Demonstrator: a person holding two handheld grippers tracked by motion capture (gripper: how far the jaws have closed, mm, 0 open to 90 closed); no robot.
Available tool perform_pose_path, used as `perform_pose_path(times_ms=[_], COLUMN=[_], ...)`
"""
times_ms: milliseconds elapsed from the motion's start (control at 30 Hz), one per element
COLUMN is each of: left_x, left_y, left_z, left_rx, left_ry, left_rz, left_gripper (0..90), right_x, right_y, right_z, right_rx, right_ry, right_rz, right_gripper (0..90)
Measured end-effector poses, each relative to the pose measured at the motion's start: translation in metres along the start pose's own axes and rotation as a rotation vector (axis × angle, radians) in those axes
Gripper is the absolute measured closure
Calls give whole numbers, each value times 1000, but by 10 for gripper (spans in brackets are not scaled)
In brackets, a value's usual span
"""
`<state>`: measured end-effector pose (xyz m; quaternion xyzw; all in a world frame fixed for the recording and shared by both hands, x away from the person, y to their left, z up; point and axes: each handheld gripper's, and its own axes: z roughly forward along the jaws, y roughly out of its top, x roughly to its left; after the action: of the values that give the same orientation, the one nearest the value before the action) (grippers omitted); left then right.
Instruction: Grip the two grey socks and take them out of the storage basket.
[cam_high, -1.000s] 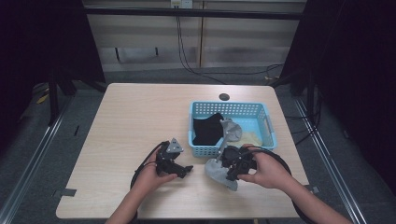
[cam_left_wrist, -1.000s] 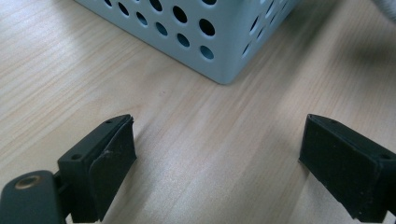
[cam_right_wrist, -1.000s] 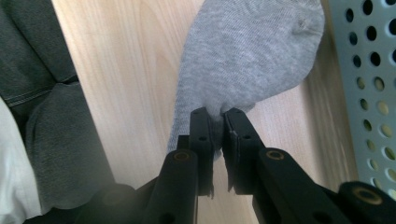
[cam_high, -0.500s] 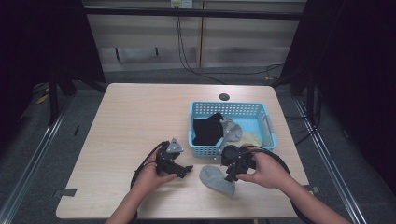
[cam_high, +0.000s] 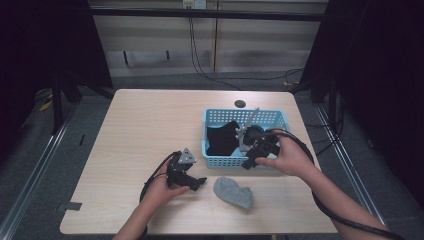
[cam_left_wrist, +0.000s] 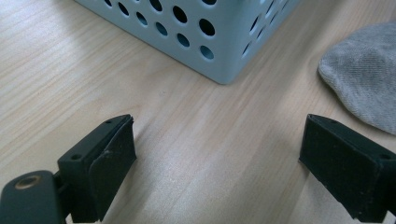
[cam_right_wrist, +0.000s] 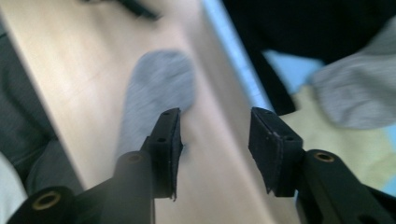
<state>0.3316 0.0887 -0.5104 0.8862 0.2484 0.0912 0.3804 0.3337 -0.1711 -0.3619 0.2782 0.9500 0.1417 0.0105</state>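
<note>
A grey sock (cam_high: 232, 192) lies flat on the table in front of the light blue basket (cam_high: 216, 161). My right gripper (cam_high: 250, 159) hovers over the basket's front wall; its jaws have just been opening and nothing is between them. In the right gripper view the right gripper (cam_right_wrist: 215, 140) looks down on the grey sock (cam_right_wrist: 159, 88) and the basket's rim (cam_right_wrist: 233, 51). My left gripper (cam_high: 199, 182) rests low on the table left of the sock, open wide and empty. In the left gripper view the left gripper (cam_left_wrist: 217, 158) faces the basket's corner (cam_left_wrist: 210, 32) and the sock (cam_left_wrist: 364, 88).
Inside the basket lie a black cloth (cam_high: 222, 137), another grey sock (cam_right_wrist: 359, 98) and something yellow (cam_right_wrist: 336, 154). A small dark round mark (cam_high: 240, 104) sits on the table behind the basket. Cables trail from both grippers toward the near edge.
The right gripper let go of the grey sock, which now lies on the table. It rose and moved back toward the basket, jaws opening. The left gripper stayed put.
</note>
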Motion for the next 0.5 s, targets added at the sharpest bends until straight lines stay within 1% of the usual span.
perform_pose_path(times_ms=[100,333,400,433,500], left_x=[0,0,0,0,0], left_y=[0,0,0,0,0], left_z=[0,0,0,0,0], left_rx=[0,0,0,1,-2], left_ry=[0,-1,-1,0,-1], left_rz=[0,0,1,1,0], left_gripper=[97,97,97,97,97], right_x=[-16,-49,-56,-61,-68], right_y=[7,17,18,19,20], right_z=[-1,10,14,17,21], right_rx=[-30,-32,-48,-47,-49], right_ry=[-16,-78,-94,-96,-108], right_rz=[49,135,157,188,219], right_gripper=[498,456,409,401,399])
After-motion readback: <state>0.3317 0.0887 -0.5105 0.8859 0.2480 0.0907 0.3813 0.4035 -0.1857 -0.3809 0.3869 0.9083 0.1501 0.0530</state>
